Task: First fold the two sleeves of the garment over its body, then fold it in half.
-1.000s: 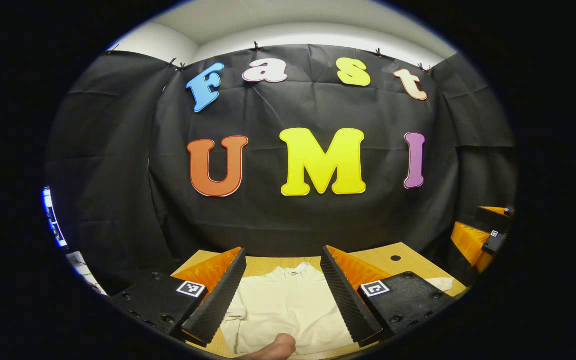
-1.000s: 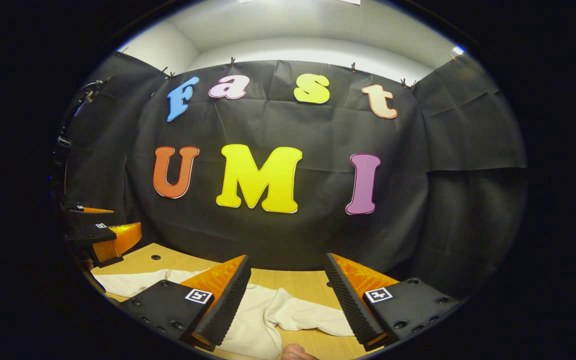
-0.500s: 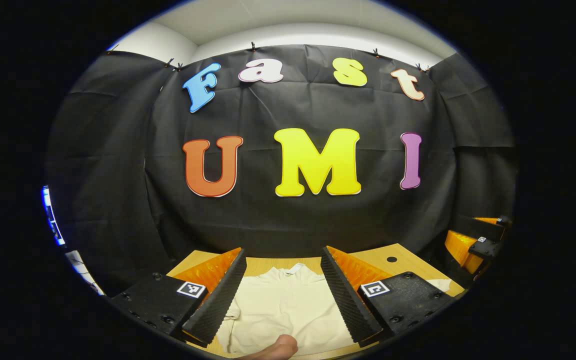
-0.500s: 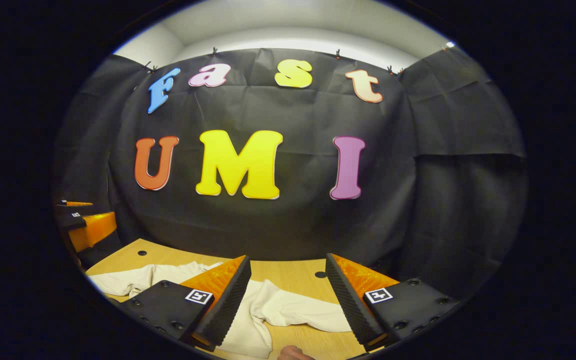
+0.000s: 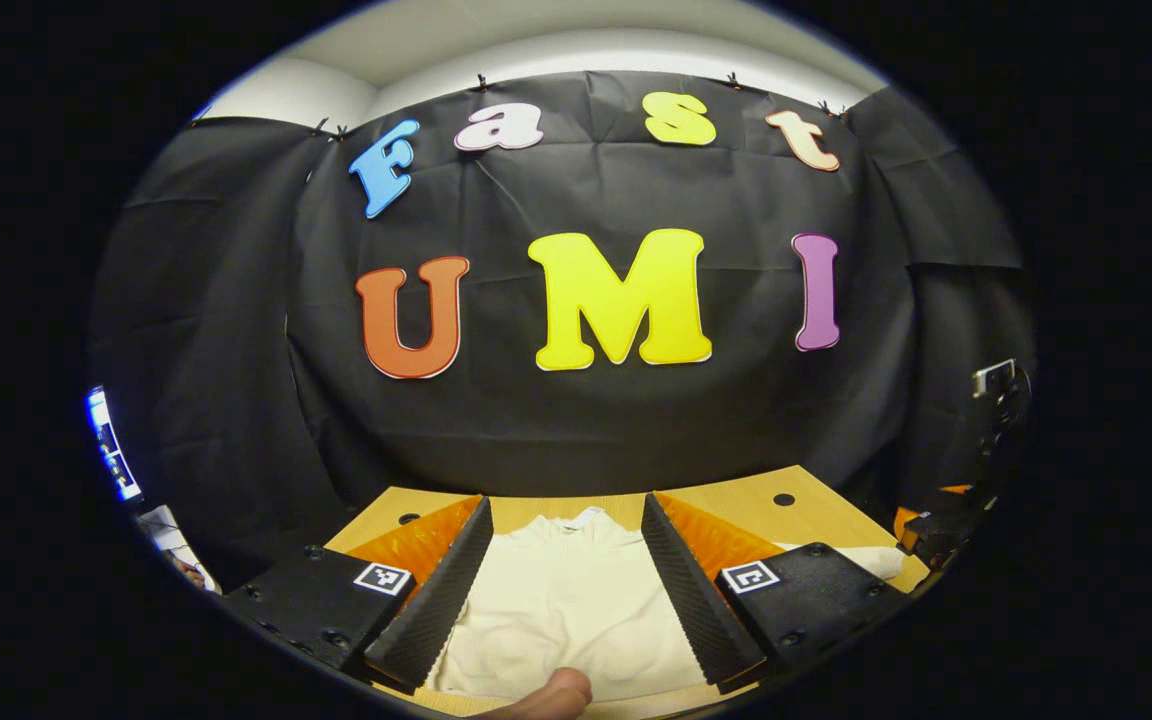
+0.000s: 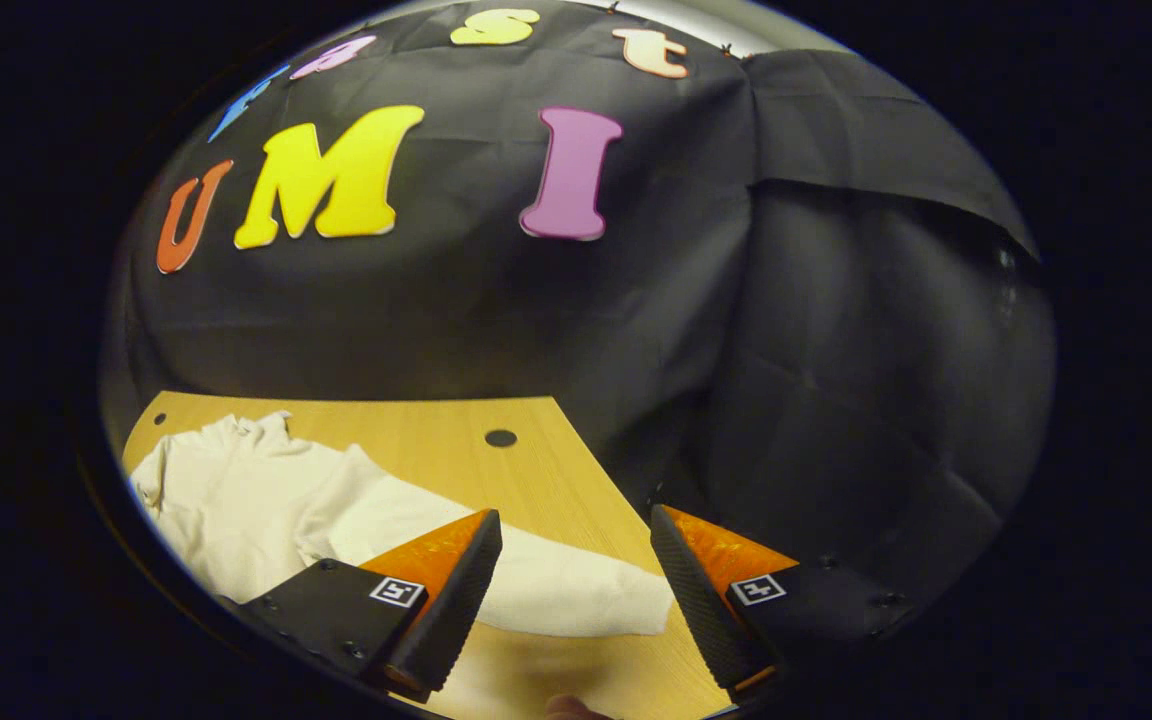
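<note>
Both hand-held grippers [image 5: 564,575] [image 6: 576,590] spread above cream garment [image 5: 566,600], collar toward wall, right sleeve [image 6: 576,600] stretched sideways.

Cream long-sleeved cloth garment [image 5: 566,590] lying flat on the light wooden tabletop [image 6: 496,470], collar toward the black cloth wall [image 6: 636,330] behind, one sleeve [image 6: 556,595] stretched sideways across the tabletop, its cuff between the right gripper [image 6: 571,600] fingers, garment body between the left gripper [image 5: 564,590] fingers
</note>
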A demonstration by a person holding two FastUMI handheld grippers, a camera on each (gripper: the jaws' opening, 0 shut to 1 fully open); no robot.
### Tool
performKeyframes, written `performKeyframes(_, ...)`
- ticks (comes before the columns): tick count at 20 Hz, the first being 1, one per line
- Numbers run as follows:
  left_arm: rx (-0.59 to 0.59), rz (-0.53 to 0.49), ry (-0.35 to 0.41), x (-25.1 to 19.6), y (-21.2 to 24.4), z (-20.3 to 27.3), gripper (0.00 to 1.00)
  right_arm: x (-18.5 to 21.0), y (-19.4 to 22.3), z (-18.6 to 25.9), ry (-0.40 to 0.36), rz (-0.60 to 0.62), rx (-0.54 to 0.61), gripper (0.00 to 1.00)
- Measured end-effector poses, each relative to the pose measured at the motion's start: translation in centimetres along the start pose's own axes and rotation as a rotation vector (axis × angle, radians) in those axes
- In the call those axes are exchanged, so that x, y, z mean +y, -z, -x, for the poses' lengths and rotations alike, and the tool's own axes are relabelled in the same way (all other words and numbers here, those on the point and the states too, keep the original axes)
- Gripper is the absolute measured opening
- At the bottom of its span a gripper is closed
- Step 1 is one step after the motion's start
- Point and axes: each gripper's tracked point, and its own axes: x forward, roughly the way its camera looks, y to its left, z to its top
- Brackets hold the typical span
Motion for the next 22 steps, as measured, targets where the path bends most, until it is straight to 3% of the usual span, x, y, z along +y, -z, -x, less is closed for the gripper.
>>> performKeyframes(5, -0.03, -0.031, -0.053, -1.9, -1.2, 1.1, 0.96, -3.4, 6.7, -5.6, 0.03, -0.099, 0.226, 0.95)
performKeyframes(11, -0.041, -0.048, -0.11, -4.1, -1.4, 2.5, 0.99, -3.4, 13.1, -8.6, -0.028, -0.119, 0.474, 0.95)
performKeyframes(14, -0.029, -0.032, -0.13, -4.0, -0.9, 3.5, 0.99, -4.2, 14.5, -8.9, 0.032, -0.167, 0.581, 0.95)
performKeyframes(22, 0.012, -0.005, -0.188, 0.6, 0.7, 4.1, 0.99, -4.0, 14.9, -9.4, 0.059, -0.215, 0.651, 0.89)
